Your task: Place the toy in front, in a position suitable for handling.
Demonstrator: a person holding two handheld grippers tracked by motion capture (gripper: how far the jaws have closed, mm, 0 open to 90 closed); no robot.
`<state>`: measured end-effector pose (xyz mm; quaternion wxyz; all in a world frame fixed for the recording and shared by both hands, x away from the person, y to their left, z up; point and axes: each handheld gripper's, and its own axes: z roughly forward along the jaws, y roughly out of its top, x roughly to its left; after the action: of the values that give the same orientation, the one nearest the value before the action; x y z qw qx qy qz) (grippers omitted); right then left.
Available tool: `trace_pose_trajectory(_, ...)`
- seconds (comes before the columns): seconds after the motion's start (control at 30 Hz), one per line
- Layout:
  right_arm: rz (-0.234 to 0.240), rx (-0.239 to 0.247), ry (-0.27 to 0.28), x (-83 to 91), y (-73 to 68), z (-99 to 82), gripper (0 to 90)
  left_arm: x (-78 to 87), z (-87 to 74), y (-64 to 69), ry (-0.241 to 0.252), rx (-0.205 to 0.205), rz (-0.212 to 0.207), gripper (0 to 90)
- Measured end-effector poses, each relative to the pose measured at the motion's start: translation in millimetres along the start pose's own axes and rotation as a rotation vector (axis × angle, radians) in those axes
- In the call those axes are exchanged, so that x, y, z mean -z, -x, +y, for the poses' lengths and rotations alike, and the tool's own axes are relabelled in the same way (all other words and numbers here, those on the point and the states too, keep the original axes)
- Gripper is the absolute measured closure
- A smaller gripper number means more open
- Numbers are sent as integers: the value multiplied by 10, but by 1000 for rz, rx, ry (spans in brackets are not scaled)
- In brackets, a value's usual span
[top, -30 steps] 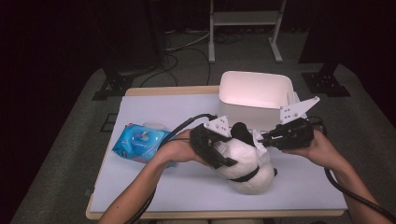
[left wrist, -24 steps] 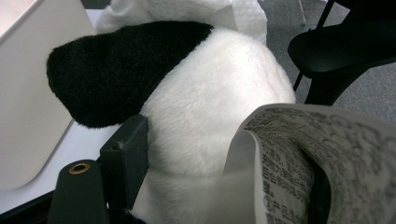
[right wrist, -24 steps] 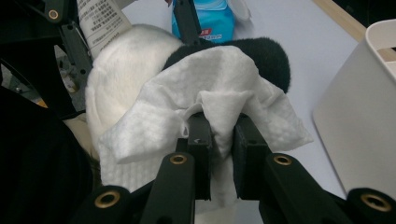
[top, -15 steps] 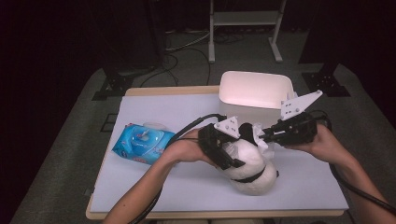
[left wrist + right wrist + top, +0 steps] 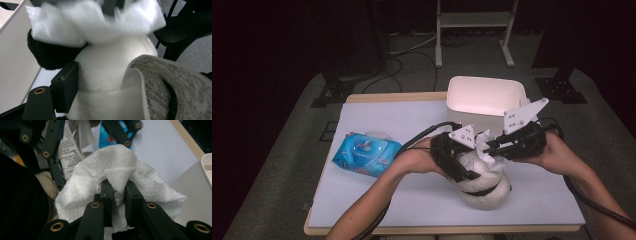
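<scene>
A white and black plush toy (image 5: 484,192) lies at the table's front centre. My left gripper (image 5: 464,167) comes in from the left and is shut on the toy's white body (image 5: 110,65); one pad (image 5: 66,85) presses into the fur, and the toy's printed label (image 5: 160,80) curls over the other side. My right gripper (image 5: 489,146) is shut on a crumpled white wipe (image 5: 120,162), which it holds at the top of the toy next to a black ear (image 5: 50,55). The wipe (image 5: 95,22) is blurred in the left gripper view.
A blue pack of wet wipes (image 5: 367,154) lies on the left of the white table (image 5: 402,120). A white bin (image 5: 484,95) stands at the back, just behind both grippers. Black cables trail from both grippers toward the front edge.
My right gripper has risen a little with the wipe over the top of the toy. My left gripper has kept its hold and hardly moved.
</scene>
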<state>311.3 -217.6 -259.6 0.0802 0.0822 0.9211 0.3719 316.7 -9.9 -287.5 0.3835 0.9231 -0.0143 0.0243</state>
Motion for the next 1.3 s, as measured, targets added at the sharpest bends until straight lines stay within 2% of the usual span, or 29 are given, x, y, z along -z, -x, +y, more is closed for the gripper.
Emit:
trace_pose_trajectory(0.07,-6,-5,-12,-17,-7,-12,784,8,-6,-3,2,5,10,224)
trace_pose_trajectory(0.17,-7,-19,5,-12,30,-66,786,12,-19,-11,15,22,20,197)
trace_pose_trajectory(0.47,-32,-61,4,47,104,-213,786,54,-158,-67,-9,78,39,140)
trace_pose_trajectory(0.57,-14,-86,23,76,117,-274,787,66,-205,-73,6,87,33,138)
trace_pose_trajectory(0.93,-1,-91,0,110,123,-309,787,58,-204,-83,14,75,31,142)
trace_pose_trajectory(0.97,2,-88,-4,114,128,-315,787,47,-200,-82,20,73,36,152)
trace_pose_trajectory(1.03,1,-90,-12,126,130,-323,787,22,-193,-88,35,64,29,228)
trace_pose_trajectory(1.3,-7,-78,-31,178,137,-299,785,-56,-95,-78,26,42,22,251)
